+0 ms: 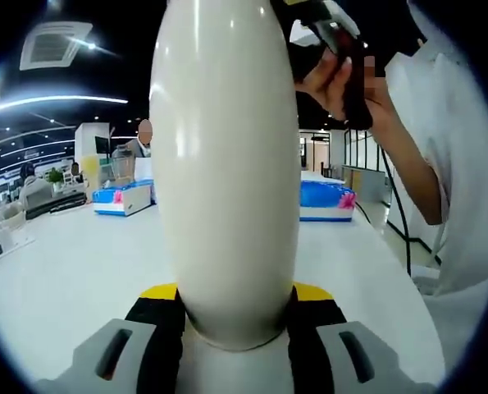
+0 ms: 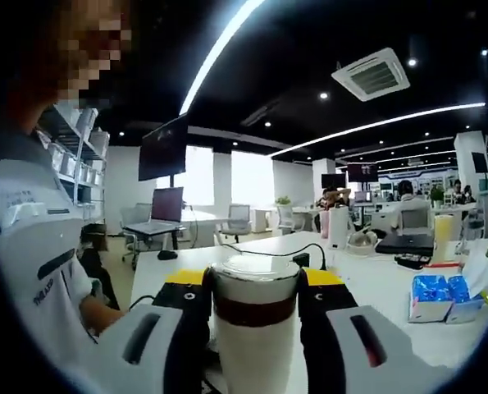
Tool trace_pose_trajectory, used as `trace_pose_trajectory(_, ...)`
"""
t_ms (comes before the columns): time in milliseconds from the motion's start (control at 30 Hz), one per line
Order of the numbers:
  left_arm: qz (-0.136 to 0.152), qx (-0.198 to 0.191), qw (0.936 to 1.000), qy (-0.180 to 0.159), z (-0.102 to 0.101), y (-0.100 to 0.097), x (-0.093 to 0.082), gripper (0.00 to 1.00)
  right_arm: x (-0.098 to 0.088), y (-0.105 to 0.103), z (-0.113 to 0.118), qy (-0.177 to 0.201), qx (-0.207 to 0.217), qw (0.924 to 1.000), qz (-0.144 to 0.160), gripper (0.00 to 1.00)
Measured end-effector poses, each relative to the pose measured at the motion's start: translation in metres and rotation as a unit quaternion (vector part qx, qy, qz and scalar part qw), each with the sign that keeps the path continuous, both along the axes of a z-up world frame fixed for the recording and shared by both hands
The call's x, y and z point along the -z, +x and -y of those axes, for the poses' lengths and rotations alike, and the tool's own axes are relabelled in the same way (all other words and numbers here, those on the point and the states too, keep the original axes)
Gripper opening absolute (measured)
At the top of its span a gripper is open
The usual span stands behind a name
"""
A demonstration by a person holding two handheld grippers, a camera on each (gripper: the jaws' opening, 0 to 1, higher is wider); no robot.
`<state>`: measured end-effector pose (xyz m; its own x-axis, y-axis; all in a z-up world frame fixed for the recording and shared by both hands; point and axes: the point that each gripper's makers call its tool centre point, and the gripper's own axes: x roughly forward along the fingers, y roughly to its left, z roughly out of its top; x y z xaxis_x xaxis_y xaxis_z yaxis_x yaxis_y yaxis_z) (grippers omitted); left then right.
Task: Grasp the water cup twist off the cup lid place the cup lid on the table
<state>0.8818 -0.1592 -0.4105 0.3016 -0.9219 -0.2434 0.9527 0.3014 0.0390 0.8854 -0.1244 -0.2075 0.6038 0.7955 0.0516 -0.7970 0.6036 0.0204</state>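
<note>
Left gripper [image 1: 227, 328] was clamped on the lower body of the water cup [image 1: 225, 164], yellow-tipped jaws pressed against both sides; the cup was held up above the white table [image 1: 71, 271], not resting on it, its cream body rising out of the top of the left gripper view.

Right gripper [image 2: 253, 308] was closed around the top end of the cup, jaws either side of the brown band [image 2: 254, 310] beneath the cup lid [image 2: 254, 275]; lid seated, not yet off; whether the pads bore on the lid itself or on the band I could not tell.

Risks, as judged: if the right jaws sat on the band and not the lid, twisting would turn nothing; the glossy curved body could spin or slide in the left jaws under torque; a lid freed suddenly could slip out and fall; blue packets [image 2: 436, 294] and a person's sleeve [image 1: 449, 164] stood near the likely set-down area.
</note>
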Motion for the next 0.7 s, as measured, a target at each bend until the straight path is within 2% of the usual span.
trace_pose_trajectory(200, 0.001, 0.0, 1.0, 0.0, 0.0002, 0.0003, -0.0002, 0.51, 0.0002, -0.0017, -0.0023, -0.006, -0.043, 0.9991, 0.001, 0.44)
trace_pose_trajectory(300, 0.001, -0.001, 1.0, 0.0, 0.0002, 0.0004, -0.0001, 0.51, 0.0006, -0.0004, -0.0019, 0.0, -0.068, 0.9976, -0.013, 0.44)
trace_pose_trajectory(467, -0.001, -0.001, 1.0, -0.001, 0.0004, 0.0006, 0.0001, 0.51, 0.0014, -0.001, -0.0016, -0.006, -0.093, 0.9956, -0.008, 0.44)
trace_pose_trajectory(600, -0.001, -0.001, 1.0, -0.001, 0.0003, 0.0002, 0.0003, 0.51, 0.0014, -0.0019, -0.0021, 0.017, -0.129, 0.9915, -0.009, 0.44)
trace_pose_trajectory(700, -0.001, 0.0, 1.0, -0.001, 0.0002, 0.0, 0.0004, 0.51, 0.0015, -0.0009, -0.0013, 0.019, -0.141, 0.9898, -0.006, 0.44)
